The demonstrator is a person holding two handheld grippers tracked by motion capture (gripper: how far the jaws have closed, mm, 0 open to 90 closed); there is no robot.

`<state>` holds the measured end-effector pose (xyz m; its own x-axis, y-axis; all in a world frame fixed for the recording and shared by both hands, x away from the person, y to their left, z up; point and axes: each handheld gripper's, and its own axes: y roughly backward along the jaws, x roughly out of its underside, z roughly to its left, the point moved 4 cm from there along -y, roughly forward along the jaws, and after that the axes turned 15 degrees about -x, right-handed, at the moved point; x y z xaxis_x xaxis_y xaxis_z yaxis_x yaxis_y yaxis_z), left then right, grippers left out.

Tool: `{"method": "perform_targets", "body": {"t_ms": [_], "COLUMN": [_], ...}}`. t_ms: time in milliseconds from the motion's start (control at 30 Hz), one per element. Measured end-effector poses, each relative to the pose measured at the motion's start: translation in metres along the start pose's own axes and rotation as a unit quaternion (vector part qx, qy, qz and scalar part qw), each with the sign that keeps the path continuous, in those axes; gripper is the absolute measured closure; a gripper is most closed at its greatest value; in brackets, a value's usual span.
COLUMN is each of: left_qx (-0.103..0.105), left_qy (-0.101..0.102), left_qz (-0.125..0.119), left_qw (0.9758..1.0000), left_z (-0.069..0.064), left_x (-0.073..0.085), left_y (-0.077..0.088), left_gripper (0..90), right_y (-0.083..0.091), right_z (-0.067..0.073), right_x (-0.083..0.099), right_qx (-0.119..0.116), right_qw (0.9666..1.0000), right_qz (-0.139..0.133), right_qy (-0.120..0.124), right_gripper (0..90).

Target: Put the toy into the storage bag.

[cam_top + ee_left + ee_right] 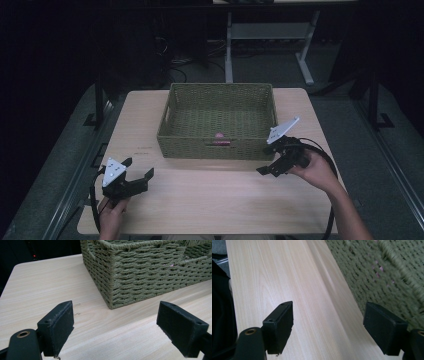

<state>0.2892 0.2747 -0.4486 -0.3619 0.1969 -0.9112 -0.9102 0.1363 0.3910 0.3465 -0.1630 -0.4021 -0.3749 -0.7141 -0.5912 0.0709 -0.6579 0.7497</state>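
Note:
A green woven basket (170,131) stands at the middle back of the light wooden table (210,200). A small pink object (219,135) lies inside it against the front wall. My left gripper (138,167) rests near the table's front left, open and holding nothing. In the left gripper view the jaws of my left gripper (116,315) stand wide apart, pointing at the basket's near corner (150,272). My right gripper (267,162) hovers just off the basket's front right corner, open. In the right gripper view my right gripper (329,315) faces bare tabletop, with the blurred basket wall (387,272) to its right.
Bare wood runs along the table's front between the two hands. Beyond the far edge stand a desk frame (230,45), cables and dark floor. A black cable (327,165) loops from the right gripper past the person's forearm.

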Motion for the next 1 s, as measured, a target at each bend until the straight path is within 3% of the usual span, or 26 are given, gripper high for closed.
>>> {"method": "perform_targets", "body": {"t_ms": [1000], "left_qx": [0.000], "left_qy": [-0.002], "left_qz": [-0.001], "left_qw": [1.0000], "left_z": [-0.001], "left_x": [0.000], "left_y": [0.000], "left_gripper": [13.9], "right_y": [-0.009], "right_z": [0.006], "right_x": [0.049], "right_qx": [0.002], "right_qw": [0.9992], "right_qz": [-0.009], "right_qy": [-0.040], "right_gripper": [23.8]}}
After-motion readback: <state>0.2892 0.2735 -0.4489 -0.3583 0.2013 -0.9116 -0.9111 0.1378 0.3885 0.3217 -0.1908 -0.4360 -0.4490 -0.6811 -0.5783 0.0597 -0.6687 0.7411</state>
